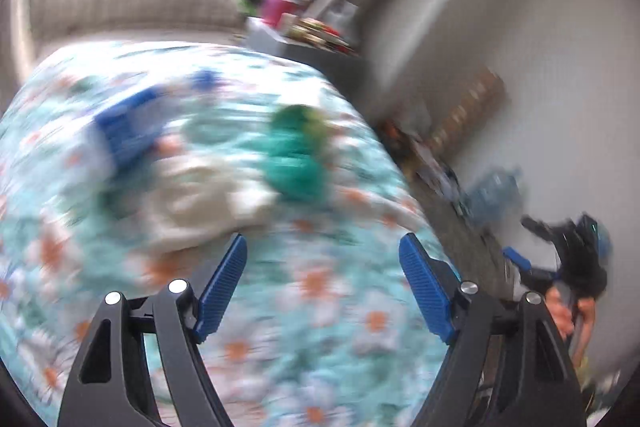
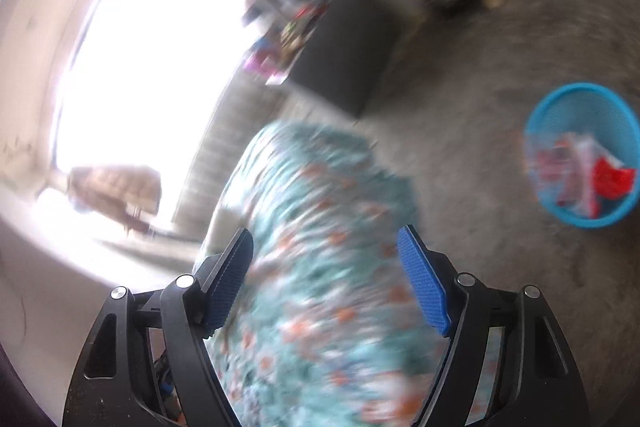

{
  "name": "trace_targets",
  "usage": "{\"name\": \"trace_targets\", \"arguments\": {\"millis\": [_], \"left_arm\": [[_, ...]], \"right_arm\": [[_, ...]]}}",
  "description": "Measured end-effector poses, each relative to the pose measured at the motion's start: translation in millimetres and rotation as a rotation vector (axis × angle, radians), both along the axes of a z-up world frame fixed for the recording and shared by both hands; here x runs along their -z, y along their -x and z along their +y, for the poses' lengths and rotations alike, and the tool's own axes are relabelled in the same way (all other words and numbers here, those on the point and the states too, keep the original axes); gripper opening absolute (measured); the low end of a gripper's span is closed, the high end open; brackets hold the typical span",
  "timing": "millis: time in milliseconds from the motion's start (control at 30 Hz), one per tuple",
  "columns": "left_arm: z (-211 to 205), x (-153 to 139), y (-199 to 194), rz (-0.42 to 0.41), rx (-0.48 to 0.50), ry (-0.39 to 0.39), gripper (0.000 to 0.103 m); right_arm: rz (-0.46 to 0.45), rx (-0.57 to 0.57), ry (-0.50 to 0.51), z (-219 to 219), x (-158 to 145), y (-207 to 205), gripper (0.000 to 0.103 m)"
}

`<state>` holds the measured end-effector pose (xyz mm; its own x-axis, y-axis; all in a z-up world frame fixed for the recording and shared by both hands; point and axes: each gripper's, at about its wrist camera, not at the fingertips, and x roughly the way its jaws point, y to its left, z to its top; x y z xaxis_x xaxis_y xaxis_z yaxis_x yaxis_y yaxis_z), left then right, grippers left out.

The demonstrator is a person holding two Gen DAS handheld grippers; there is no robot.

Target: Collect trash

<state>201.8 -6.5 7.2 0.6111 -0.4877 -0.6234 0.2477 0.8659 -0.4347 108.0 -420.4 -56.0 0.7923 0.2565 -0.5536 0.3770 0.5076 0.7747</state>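
Both views are smeared by motion. My left gripper (image 1: pixel 322 247) hangs open over a bed with a floral sheet (image 1: pixel 320 307), nothing between its blue pads. Ahead of it on the sheet lie a crumpled green wrapper (image 1: pixel 298 155), a blue and white packet (image 1: pixel 128 131) and a pale crumpled paper or cloth (image 1: pixel 200 203). My right gripper (image 2: pixel 325 241) is open too, empty, above the corner of the same floral sheet (image 2: pixel 320 267). On the floor at the right stands a blue bin (image 2: pixel 560 107) with red and white trash (image 2: pixel 580 175) inside.
A dark cabinet (image 1: pixel 320 55) with colourful items on top stands past the bed by the bright window (image 2: pixel 152 59). Clutter and a large water bottle (image 1: pixel 496 191) line the white wall. The other gripper in a hand (image 1: pixel 560 279) shows at the right. Grey floor (image 2: pixel 460 87) surrounds the bin.
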Motion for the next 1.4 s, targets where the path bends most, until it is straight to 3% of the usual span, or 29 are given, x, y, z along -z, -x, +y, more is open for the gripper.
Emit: {"name": "trace_targets", "arguments": {"millis": [200, 333, 433, 600, 733, 800, 900, 967, 1000, 1033, 1233, 1300, 1400], "left_arm": [[54.0, 17.8, -4.3, 0.014, -0.104, 0.069, 0.075], [68.1, 23.3, -12.1, 0.002, -0.119, 0.063, 0.057], [71.3, 30.9, -24.8, 0.027, -0.147, 0.067, 0.051], [80.3, 50.7, -40.3, 0.091, -0.2, 0.04, 0.04], [81.9, 58.2, -42.1, 0.112, -0.195, 0.039, 0.023], [83.3, 58.4, -39.9, 0.106, -0.196, 0.027, 0.02], [86.6, 60.5, -38.2, 0.105, -0.197, 0.025, 0.019], [89.5, 61.0, -36.6, 0.107, -0.197, 0.032, 0.018], [90.7, 60.8, -35.4, 0.106, -0.197, 0.035, 0.018], [91.3, 60.6, -35.4, 0.104, -0.195, 0.037, 0.018], [99.6, 49.5, -26.7, 0.086, -0.184, 0.058, 0.015], [101.1, 45.2, -24.8, 0.078, -0.185, 0.065, 0.015], [100.7, 37.3, -20.3, 0.062, -0.177, 0.071, 0.015]], "right_arm": [[-0.011, -0.272, 0.027, 94.0, -10.5, -67.4, 0.071], [0.003, -0.408, 0.097, 152.9, -10.6, -108.3, 0.066], [0.024, -0.482, 0.136, 182.7, -9.8, -134.1, 0.06], [0.052, -0.608, 0.083, 222.6, -6.2, -167.3, 0.059], [0.094, -0.666, 0.123, 254.2, 4.6, -187.9, 0.055], [0.093, -0.699, 0.156, 267.1, 5.3, -193.6, 0.053], [0.099, -0.729, 0.232, 283.3, 4.4, -197.0, 0.044], [0.113, -0.727, 0.301, 294.2, 5.6, -202.3, 0.03], [0.122, -0.726, 0.318, 295.4, 7.1, -204.7, 0.012], [0.128, -0.729, 0.313, 295.4, 7.9, -204.4, 0.004], [0.074, -0.726, 0.155, 270.0, -10.5, -174.2, 0.002], [0.054, -0.739, 0.062, 256.4, -18.1, -158.6, 0.002], [0.018, -0.8, -0.158, 241.9, -23.8, -132.9, 0.002]]}}
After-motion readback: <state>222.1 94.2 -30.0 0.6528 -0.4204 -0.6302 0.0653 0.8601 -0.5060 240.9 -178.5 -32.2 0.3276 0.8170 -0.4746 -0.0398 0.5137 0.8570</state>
